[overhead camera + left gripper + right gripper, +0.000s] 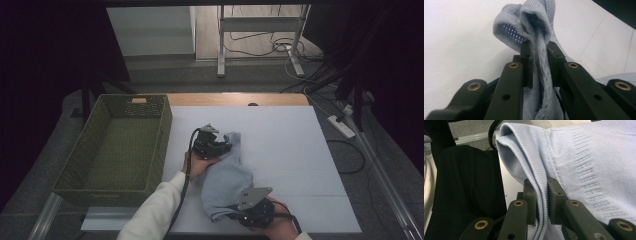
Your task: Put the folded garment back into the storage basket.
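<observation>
We see a pale blue knitted garment (226,180) lying bunched on the white table (300,150), a little toward six o'clock from the table's middle, with a narrow end reaching up toward twelve o'clock. The left gripper (223,148) sits at the garment's twelve o'clock end, held by the person's left hand (196,165), whose white sleeve (155,210) comes in from the bottom edge at about seven o'clock. In the left gripper view we find its jaws clamped together on a gathered fold of the garment (541,57), the ribbed cloth squeezed between the pads and looping out beyond the tips at twelve o'clock over the white surface. The right gripper (235,211) lies at the garment's six o'clock edge, near the table's front rim, with its grey three-cornered plate (254,197) uppermost and the right hand (280,227) behind it. In the right gripper view we see its jaws pinched on a ribbed hem of the garment (541,195), with the rest of the knit spreading away toward two o'clock. A green woven basket (85,150) stands at nine o'clock from the garment, just beside the table's left edge and apart from the cloth. Beyond the table, at twelve o'clock, a white metal stand (260,30) rises from the floor with cables (270,47) around its feet.
</observation>
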